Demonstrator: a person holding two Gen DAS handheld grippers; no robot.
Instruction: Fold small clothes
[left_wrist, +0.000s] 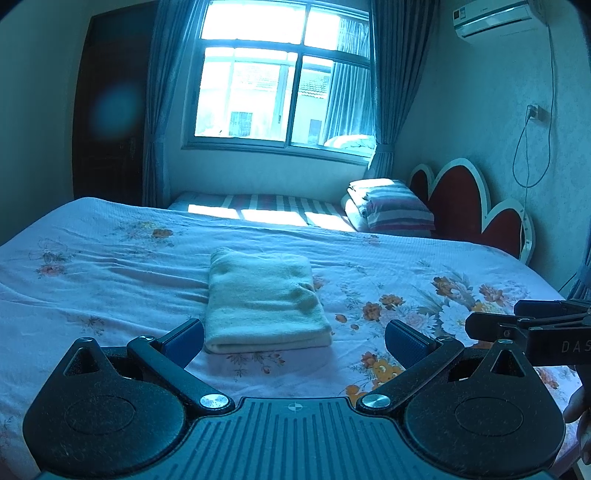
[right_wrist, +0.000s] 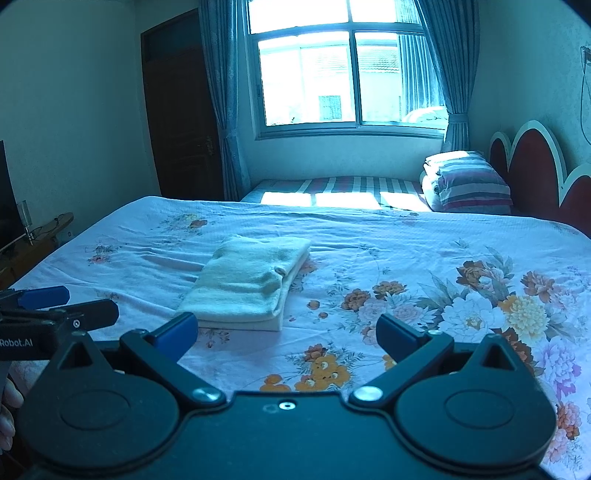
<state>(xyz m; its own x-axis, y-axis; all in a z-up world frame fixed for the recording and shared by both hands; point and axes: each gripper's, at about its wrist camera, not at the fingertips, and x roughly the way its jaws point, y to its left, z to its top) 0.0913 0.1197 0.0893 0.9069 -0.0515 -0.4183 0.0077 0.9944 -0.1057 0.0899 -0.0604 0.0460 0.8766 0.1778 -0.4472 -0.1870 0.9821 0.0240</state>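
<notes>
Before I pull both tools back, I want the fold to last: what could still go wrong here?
The folded cream cloth shows a loose corner on top that may spring open. It lies on a wrinkled floral sheet, so it could slump. Both the left tool and the right tool are open close by and might snag its near edge.

A soft, nappy cloth, perhaps terry, is shown in the folded garment (left_wrist: 264, 301); the bedsheet (left_wrist: 110, 280) is thin printed cotton, finely creased and matt.

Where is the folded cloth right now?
The folded cloth lies on the flowered bedsheet, just ahead of the open left gripper, left of the orange flowers.
</notes>
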